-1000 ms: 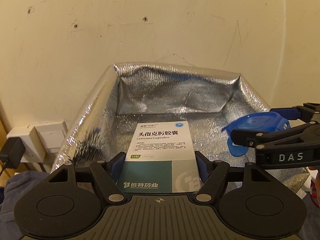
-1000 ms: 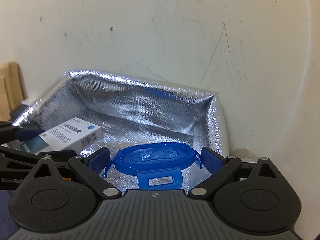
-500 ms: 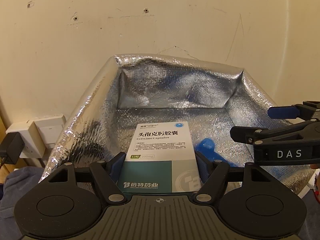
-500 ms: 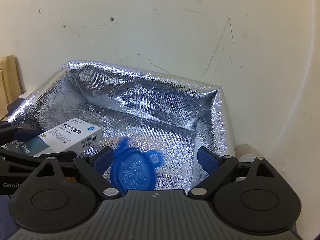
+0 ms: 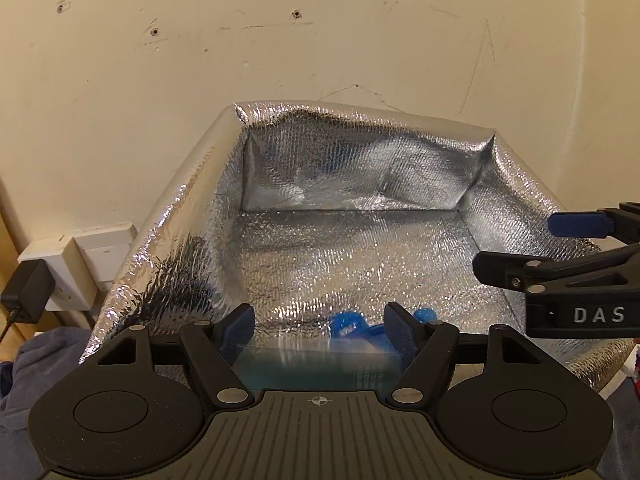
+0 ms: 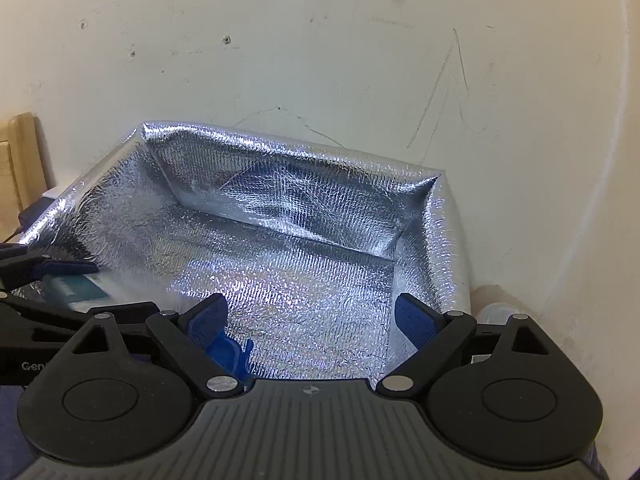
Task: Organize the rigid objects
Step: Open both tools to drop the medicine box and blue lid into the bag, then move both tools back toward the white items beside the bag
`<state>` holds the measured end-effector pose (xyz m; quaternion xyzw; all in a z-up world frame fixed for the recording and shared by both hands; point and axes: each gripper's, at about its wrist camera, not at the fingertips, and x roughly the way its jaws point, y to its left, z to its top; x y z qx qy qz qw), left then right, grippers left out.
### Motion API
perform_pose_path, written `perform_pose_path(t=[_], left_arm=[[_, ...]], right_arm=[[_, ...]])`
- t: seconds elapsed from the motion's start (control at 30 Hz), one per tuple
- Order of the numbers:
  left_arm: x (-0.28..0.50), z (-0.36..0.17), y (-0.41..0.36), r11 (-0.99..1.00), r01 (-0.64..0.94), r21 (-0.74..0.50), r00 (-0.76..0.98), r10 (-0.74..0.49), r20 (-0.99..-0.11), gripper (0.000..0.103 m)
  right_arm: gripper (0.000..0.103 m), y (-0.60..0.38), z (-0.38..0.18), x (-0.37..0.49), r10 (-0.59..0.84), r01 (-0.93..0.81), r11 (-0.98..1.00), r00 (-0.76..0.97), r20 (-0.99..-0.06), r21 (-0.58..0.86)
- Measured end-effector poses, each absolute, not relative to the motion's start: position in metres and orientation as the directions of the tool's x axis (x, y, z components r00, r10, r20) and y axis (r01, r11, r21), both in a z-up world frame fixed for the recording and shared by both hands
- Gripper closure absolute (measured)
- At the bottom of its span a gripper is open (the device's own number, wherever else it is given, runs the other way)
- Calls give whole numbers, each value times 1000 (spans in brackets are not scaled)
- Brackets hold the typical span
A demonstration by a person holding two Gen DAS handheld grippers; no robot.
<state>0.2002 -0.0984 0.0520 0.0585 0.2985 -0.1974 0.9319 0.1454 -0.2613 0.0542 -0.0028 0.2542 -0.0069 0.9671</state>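
Observation:
A silver foil-lined box (image 5: 168, 232) stands against the wall; it also shows in the right wrist view (image 6: 452, 240). My left gripper (image 5: 320, 330) is open above its near edge. A white and teal medicine box (image 5: 316, 364) shows blurred just below the left fingers, apart from the pads; it also shows in the right wrist view (image 6: 76, 286). A blue plastic lid (image 5: 352, 326) lies in the box near the front; its edge shows in the right wrist view (image 6: 230, 354). My right gripper (image 6: 310, 322) is open and empty over the box's right side.
A white wall socket (image 5: 76, 260) with a black plug (image 5: 26, 296) is left of the foil box. Blue-grey cloth (image 5: 36, 356) lies at the lower left. A wooden piece (image 6: 20, 168) stands at the left in the right wrist view.
My right gripper opened and the blue lid fell into the foil box. Then my left gripper opened and the medicine box dropped from between its fingers.

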Motion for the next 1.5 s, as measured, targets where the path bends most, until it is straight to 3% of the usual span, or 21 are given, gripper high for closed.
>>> perform_pose_path(t=[0.2,0.47,0.77,1.07,1.23,1.5], left_arm=[[191,58,-99,920,392,6,761,-321,-564,31],[165,78,-83,922,388,-17,779,-338,-528,17],[126,89,-46,933,360,-23,807,-324,-495,15],[102,58,-20,952,304,-30,795,-270,-544,12],[104,32,-8,965,261,-43,766,-234,-598,12],[105,9,6,975,219,-27,760,-188,-623,12]], right_arm=[[12,-262,59,134,-17,15,1000,879,-476,-7],[12,-253,72,103,-13,9,1000,898,-439,-12],[12,-233,85,32,37,-48,999,926,-377,-20],[12,-205,57,-11,113,-144,989,887,-448,-36],[12,-203,21,-2,97,-125,992,841,-533,-16],[12,-196,-12,11,44,-110,991,815,-577,-80]])
